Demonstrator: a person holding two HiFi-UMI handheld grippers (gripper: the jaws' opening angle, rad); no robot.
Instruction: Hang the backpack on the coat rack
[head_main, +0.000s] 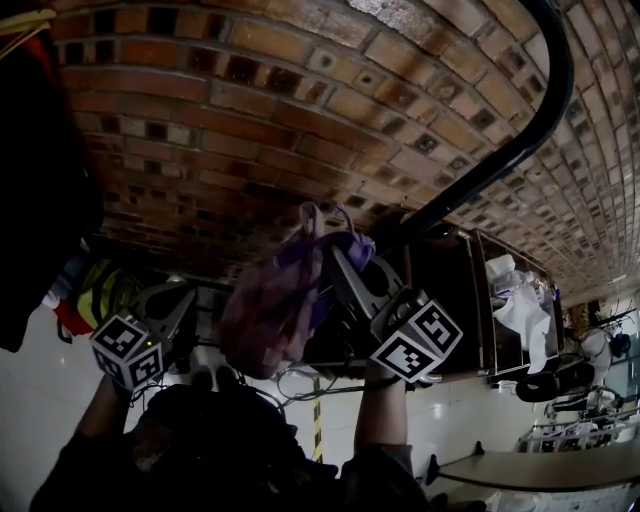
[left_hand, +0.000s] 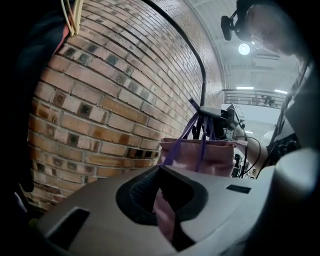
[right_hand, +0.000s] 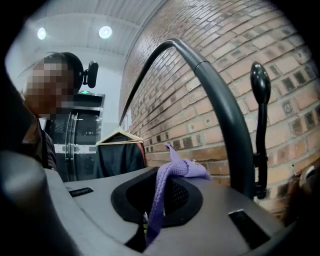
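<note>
Nearest of all, down low: two raised arms, each ending in a claw. Behind everything, the big brick wall (head_main: 250, 100). Next in size, the black coat rack (head_main: 520, 140), bending up and over, just in front of the wall. Then the pink backpack (head_main: 265, 310), up in the air between both claws and not on the rack yet. Hangs with its long way up and down, strap at the top.

Left claw (left_hand: 162, 202): shut tight on the pink cloth of the backpack. Right claw (right_hand: 156, 197): shut tight on the purple strap (right_hand: 172, 172), with the loop poking out past the jaws.

Looking along the right claw: curved rack bar just ahead and a bit to the right, rising higher than the strap. Round-topped peg (right_hand: 260, 85) farther right. So, right hand nearer to the rack. Both arms stretched up, claws pointing about level at the wall. Probably calls for lifting the strap loop higher and over a peg.
</note>
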